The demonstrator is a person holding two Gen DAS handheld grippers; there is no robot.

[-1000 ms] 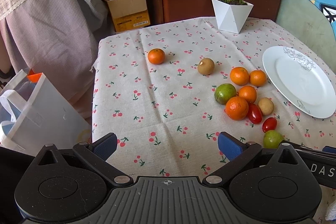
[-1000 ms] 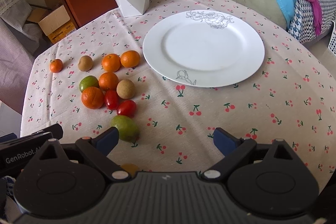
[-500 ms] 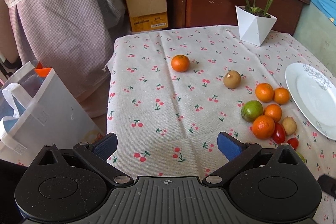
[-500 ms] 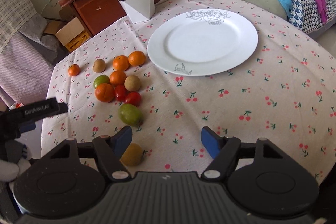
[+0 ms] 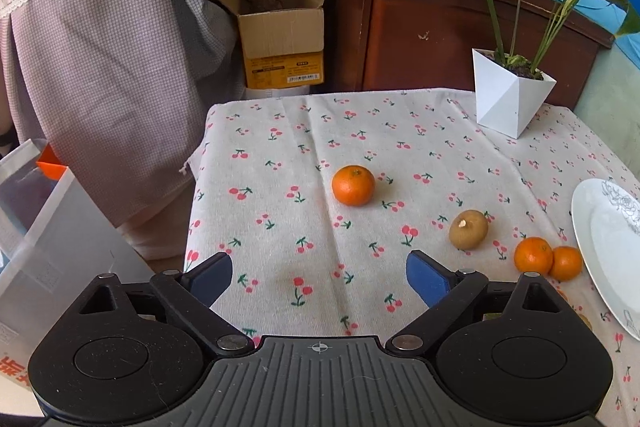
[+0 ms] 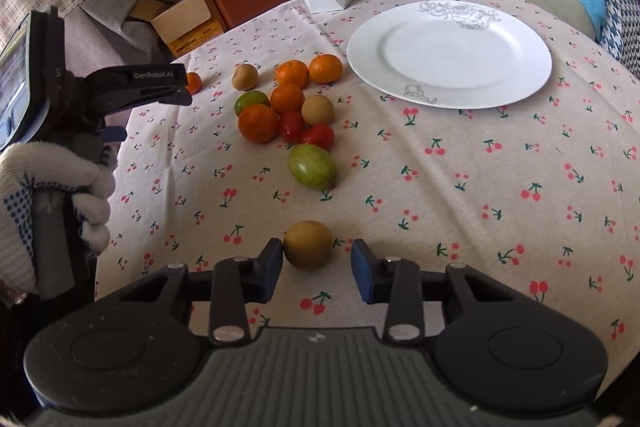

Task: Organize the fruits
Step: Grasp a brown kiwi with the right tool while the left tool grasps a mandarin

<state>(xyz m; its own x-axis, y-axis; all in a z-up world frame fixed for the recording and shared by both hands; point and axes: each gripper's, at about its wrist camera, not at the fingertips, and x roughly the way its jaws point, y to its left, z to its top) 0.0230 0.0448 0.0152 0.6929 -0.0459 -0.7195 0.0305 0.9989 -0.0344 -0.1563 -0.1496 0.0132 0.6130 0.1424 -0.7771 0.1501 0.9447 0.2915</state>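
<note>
- Right claw [image 6: 316, 263] stands partly open around the brown fruit [image 6: 308, 245] at the desk's [image 6: 460, 179] 6 o'clock edge; the left pad touches it, the right pad is apart.
- It looks light, round and firm-skinned, likely to roll: grip across its widest middle.
- Left claw [image 5: 320, 281] gapes wide, empty, with the lone orange [image 5: 353, 185] at its 12 o'clock.

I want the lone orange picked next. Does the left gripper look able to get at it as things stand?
Probably yes. The left gripper is open and aimed across bare tablecloth; the lone orange sits ahead of it, apart from the other fruit, with nothing between.
</note>
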